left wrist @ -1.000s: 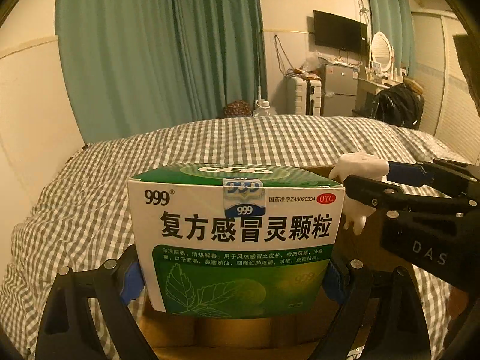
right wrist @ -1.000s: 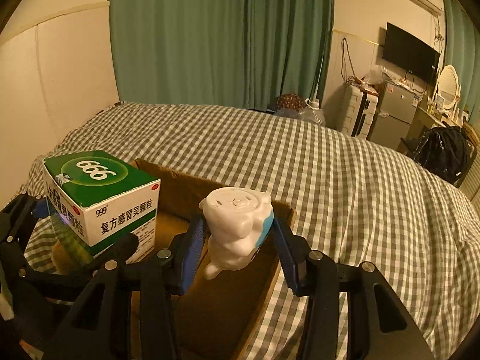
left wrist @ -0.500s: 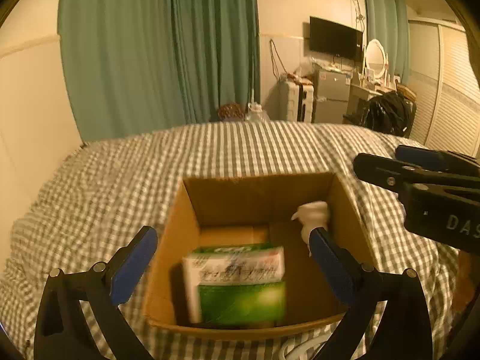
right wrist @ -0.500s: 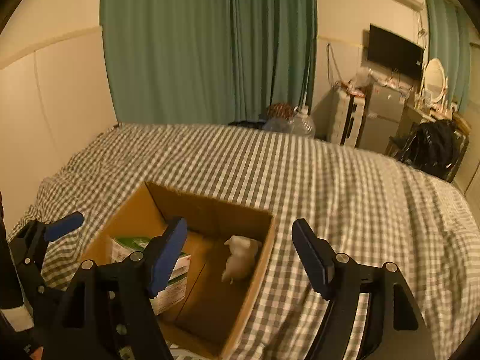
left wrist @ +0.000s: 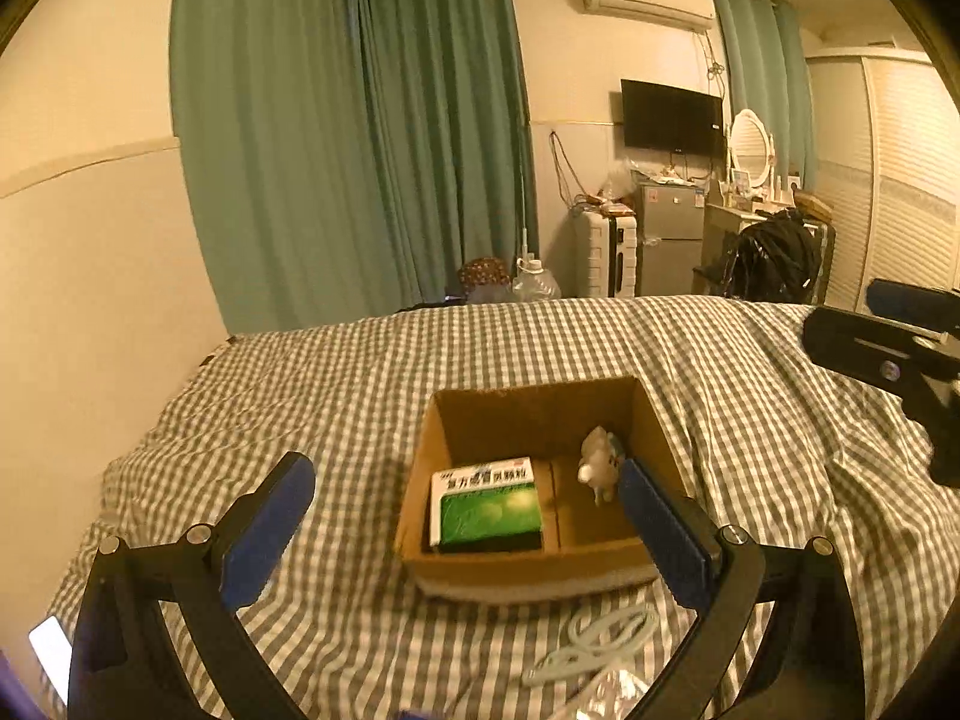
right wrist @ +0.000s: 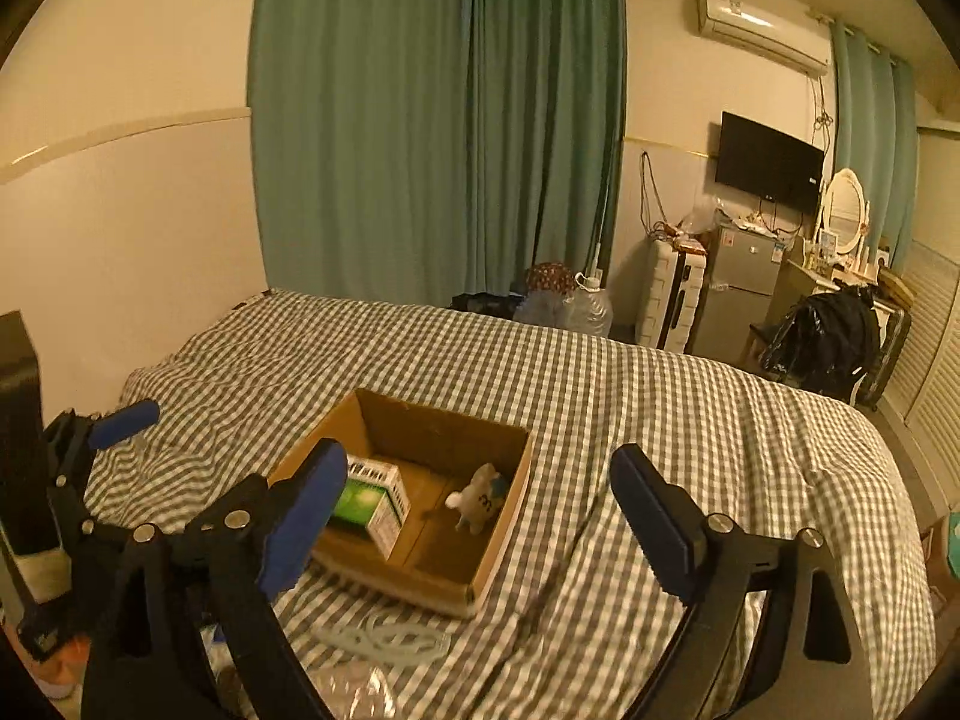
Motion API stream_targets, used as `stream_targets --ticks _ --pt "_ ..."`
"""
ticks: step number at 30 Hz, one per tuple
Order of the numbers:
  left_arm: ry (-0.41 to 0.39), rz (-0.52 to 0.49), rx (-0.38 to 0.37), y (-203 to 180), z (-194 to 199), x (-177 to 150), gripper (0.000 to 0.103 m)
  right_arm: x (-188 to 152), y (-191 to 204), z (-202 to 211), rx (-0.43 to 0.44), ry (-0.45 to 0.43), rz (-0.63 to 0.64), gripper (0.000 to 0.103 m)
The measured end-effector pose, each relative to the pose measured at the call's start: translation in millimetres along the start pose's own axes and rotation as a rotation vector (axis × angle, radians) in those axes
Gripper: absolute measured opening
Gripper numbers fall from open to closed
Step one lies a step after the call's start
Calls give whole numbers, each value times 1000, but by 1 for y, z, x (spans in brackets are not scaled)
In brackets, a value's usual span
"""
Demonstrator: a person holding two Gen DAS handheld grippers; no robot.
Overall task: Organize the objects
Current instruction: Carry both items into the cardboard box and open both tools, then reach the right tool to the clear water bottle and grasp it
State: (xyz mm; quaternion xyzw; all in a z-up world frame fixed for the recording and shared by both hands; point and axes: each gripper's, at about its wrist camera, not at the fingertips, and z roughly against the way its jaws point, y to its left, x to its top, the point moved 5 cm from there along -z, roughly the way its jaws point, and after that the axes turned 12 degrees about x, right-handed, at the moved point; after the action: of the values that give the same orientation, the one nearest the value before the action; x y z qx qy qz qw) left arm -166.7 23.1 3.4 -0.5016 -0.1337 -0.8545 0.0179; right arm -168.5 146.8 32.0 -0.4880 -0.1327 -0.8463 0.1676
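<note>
Checked grey-and-white bedspread [left wrist: 372, 384] with an open brown cardboard box [left wrist: 528, 564] resting on it.
Inside the box, a green-and-white medicine carton [left wrist: 486, 501] lies flat at its left; a small white animal figurine [left wrist: 599, 463] stands at its right, apart from the carton. Left gripper [left wrist: 468, 531] and right gripper [right wrist: 480, 516] hover above the box, fingers spread wide, holding nothing. A pale ring-shaped cord [left wrist: 591, 639] lies outside, near the box's front, probably next to be stowed.

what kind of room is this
A bedroom, most likely in a small flat. The cardboard box sits on a bed with a checked cover; beyond are green curtains, a wall television and a small fridge.
</note>
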Motion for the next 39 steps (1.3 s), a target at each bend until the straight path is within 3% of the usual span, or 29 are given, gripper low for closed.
stream_targets --ticks 15,21,32,39 --pt "40 23 41 28 54 -70 103 -75 49 48 20 60 23 93" --pt "95 24 45 28 51 -112 103 -113 61 30 14 126 33 93" --pt "258 -33 53 24 21 -197 103 -198 76 -19 91 338 6 93" --pt "325 -69 25 26 17 -231 103 -221 78 -25 122 416 24 93"
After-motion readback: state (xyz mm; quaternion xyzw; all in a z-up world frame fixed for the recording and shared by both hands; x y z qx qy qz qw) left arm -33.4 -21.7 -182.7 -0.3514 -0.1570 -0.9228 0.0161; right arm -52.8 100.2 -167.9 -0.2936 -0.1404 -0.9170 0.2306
